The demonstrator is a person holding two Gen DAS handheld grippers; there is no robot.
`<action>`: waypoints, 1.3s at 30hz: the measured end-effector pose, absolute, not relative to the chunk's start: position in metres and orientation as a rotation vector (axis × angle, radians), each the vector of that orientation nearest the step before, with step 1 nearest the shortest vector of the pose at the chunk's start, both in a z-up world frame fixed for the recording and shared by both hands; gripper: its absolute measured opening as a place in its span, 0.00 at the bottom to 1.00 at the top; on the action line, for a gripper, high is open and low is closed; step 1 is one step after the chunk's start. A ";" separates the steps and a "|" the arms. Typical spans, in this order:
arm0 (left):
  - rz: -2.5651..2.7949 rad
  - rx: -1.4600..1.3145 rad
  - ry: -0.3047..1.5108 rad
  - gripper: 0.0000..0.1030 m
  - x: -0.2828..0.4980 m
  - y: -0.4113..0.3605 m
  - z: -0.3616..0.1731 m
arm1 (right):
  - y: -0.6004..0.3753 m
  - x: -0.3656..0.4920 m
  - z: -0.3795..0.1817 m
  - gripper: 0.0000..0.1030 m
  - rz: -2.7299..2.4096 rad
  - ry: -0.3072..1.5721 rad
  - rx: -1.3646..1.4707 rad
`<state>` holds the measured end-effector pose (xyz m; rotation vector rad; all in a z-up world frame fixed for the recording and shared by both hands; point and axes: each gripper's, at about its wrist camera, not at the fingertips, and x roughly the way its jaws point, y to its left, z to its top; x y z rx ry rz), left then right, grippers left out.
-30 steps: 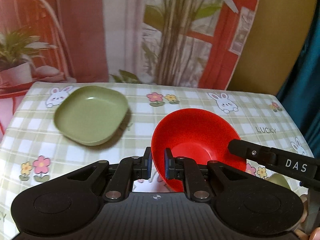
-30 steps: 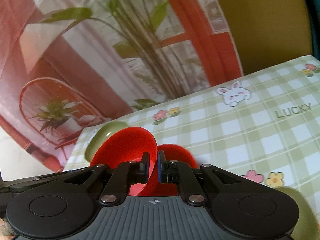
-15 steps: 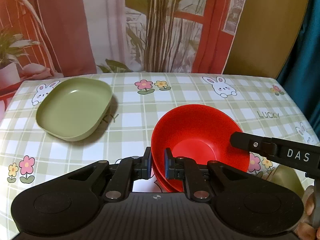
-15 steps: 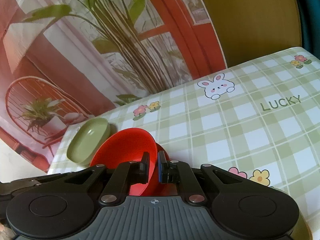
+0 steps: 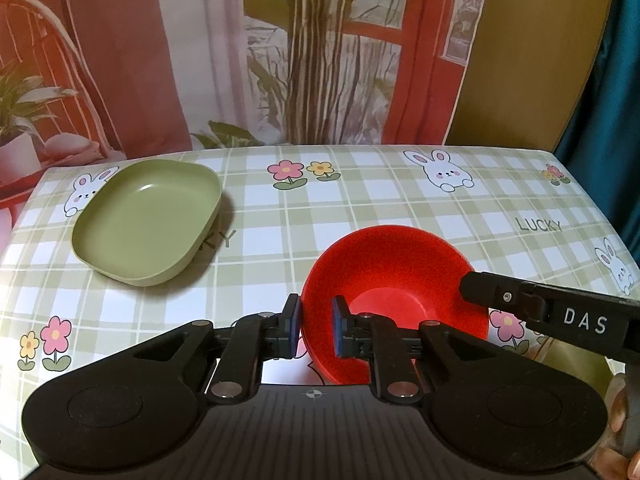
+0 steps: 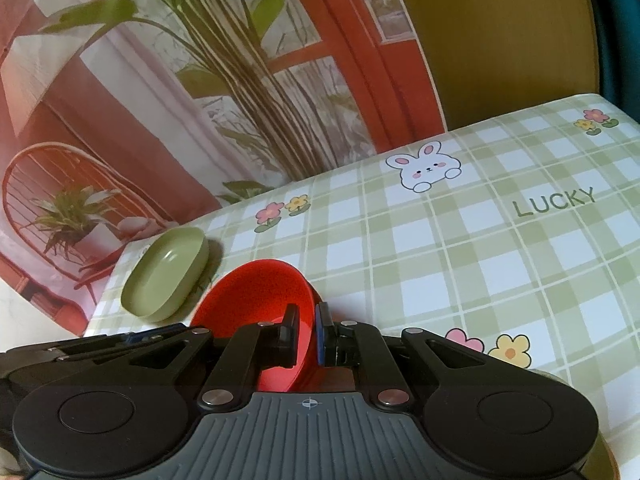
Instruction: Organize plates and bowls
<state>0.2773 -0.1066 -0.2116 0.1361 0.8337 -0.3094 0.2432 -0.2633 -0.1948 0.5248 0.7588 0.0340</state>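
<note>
Two nested red bowls (image 5: pixel 394 276) sit on the checked tablecloth. My left gripper (image 5: pixel 315 326) straddles their left rim with a small gap at each pad. My right gripper (image 6: pixel 307 334) is closed on the right rim of the red bowls (image 6: pixel 256 300); its finger (image 5: pixel 540 308) shows in the left wrist view. A green square plate (image 5: pixel 148 220) lies at the far left, apart from both grippers. It also shows in the right wrist view (image 6: pixel 166 272).
The tablecloth (image 5: pixel 360 200) with rabbits and flowers covers the table, its far edge against a printed backdrop (image 5: pixel 320 48). An olive-green dish edge (image 5: pixel 576 364) shows at the lower right, partly hidden by the right gripper.
The red bowl has come down level into the second red bowl. My left gripper's jaws have spread a little from the rim. Both views have drawn back and up.
</note>
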 end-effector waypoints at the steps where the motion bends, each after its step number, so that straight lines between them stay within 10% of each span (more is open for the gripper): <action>1: -0.310 0.131 0.836 0.17 0.278 -0.106 -0.212 | -0.264 0.243 -0.195 0.10 0.031 0.759 0.525; 26: -0.092 -0.073 0.689 0.33 0.329 0.067 -0.151 | -0.194 0.321 -0.144 0.14 0.189 0.775 0.504; 39: -0.072 -0.143 0.713 0.42 0.382 0.086 -0.207 | -0.132 0.418 -0.168 0.15 0.195 0.894 0.372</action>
